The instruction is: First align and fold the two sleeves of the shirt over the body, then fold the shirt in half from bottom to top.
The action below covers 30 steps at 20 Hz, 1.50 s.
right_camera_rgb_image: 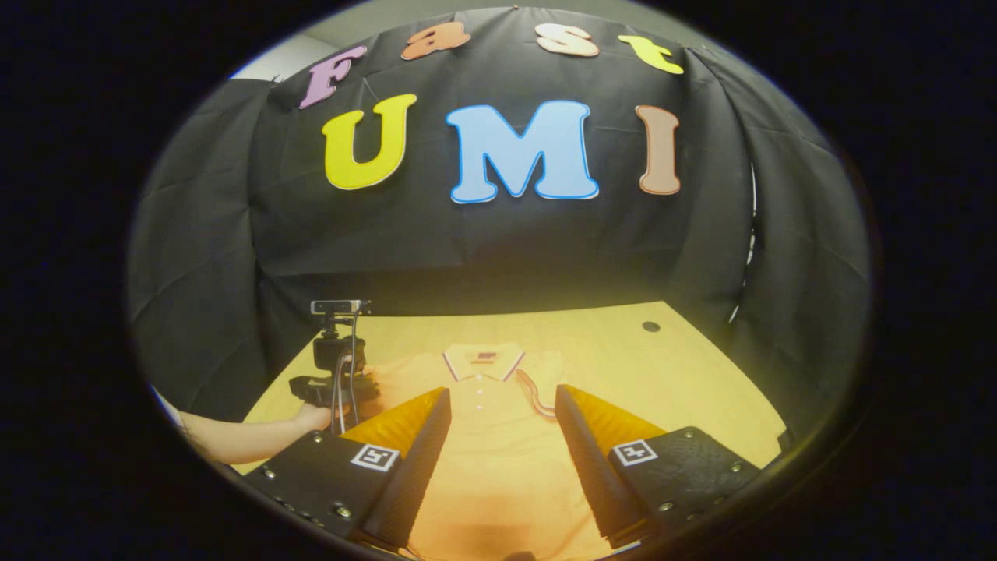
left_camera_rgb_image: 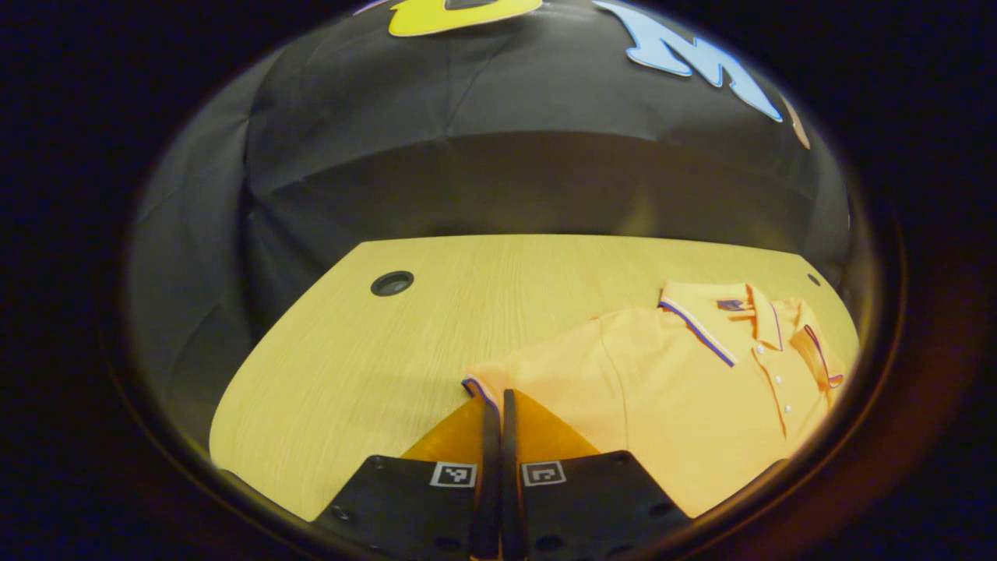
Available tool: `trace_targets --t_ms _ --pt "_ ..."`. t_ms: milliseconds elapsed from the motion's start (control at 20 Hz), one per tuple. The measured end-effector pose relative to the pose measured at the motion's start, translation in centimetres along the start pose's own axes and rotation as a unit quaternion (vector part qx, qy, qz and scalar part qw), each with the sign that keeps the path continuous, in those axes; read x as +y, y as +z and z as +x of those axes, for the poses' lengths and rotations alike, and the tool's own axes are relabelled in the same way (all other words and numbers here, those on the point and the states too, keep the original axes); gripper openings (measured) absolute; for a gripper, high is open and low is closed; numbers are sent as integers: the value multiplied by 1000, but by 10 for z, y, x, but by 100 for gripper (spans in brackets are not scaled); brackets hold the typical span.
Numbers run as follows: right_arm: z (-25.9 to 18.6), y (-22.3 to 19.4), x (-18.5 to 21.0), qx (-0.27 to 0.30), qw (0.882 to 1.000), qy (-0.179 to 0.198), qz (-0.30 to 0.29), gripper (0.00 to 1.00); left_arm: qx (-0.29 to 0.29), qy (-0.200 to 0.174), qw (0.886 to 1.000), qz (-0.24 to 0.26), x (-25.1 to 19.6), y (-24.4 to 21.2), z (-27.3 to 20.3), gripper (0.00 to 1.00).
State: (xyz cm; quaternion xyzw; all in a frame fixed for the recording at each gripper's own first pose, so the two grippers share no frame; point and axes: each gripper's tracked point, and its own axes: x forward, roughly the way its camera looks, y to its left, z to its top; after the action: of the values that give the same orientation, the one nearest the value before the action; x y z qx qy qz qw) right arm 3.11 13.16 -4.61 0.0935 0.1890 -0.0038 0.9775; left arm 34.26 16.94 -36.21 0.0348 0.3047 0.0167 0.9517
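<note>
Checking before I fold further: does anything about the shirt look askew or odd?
Nothing stands out. The shirt lies flat on the table, collar neat. One sleeve is folded over the body; the other sleeve lies spread, the left claw shut at its cuff.

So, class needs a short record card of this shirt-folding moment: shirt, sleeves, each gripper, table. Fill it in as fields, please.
shirt: orange polo shirt lying flat, collar at the far end
left sleeve: spread out, its cuff at the left gripper tips
right sleeve: folded over the body
left gripper: fingers together
right gripper: open, above the shirt
table: light wood
</note>
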Motion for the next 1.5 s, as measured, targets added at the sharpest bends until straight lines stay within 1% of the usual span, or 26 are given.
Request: trace_targets --t_ms 100,250,450,600,800,1000,1050,1100,1200,1250,1300,1350,1400,1450,1500 --pt "-1 -2 -7 1 1000 -8 0 84 -9 5 1000 6 -1 4 -5 7" --pt "-6 -3 -17 -2 1000 -19 1 84 -33 -1 999 8 -11 20 -21 7" --pt "-5 -6 -26 1 1000 -20 7 84 -54 -31 998 12 -48 42 -44 7" --pt "-4 -8 -31 3 1000 -17 10 84 -58 -51 997 23 -80 50 -53 7" --pt "-10 -12 -41 2 1000 -24 9 84 -45 -69 996 38 -113 44 -54 8" --pt "-14 -22 -54 10 999 -45 19 84 -26 -83 995 51 -135 31 -46 10" --pt "-14 -26 -57 12 998 -52 20 84 -22 -88 994 53 -140 30 -45 14" --pt "-13 -28 -60 13 998 -60 22 84 -19 -97 994 53 -146 29 -44 15" --pt "-14 -31 -64 15 997 -72 22 84 -14 -109 992 56 -154 26 -43 21" --pt "-12 -34 -65 15 997 -77 21 84 -13 -119 991 53 -159 24 -45 22" --pt "-10 -36 -66 17 997 -79 20 84 -13 -121 991 50 -160 26 -51 20" --pt "-7 -39 -65 19 997 -79 16 84 -16 -125 991 47 -162 28 -52 29" --pt "-5 -40 -66 19 997 -78 10 84 -17 -129 990 45 -163 30 -57 44" --pt "-3 -40 -66 17 997 -75 4 84 -19 -132 990 42 -164 31 -63 51" --pt "-1 -40 -65 15 997 -69 -2 84 -20 -135 990 38 -164 33 -70 54"
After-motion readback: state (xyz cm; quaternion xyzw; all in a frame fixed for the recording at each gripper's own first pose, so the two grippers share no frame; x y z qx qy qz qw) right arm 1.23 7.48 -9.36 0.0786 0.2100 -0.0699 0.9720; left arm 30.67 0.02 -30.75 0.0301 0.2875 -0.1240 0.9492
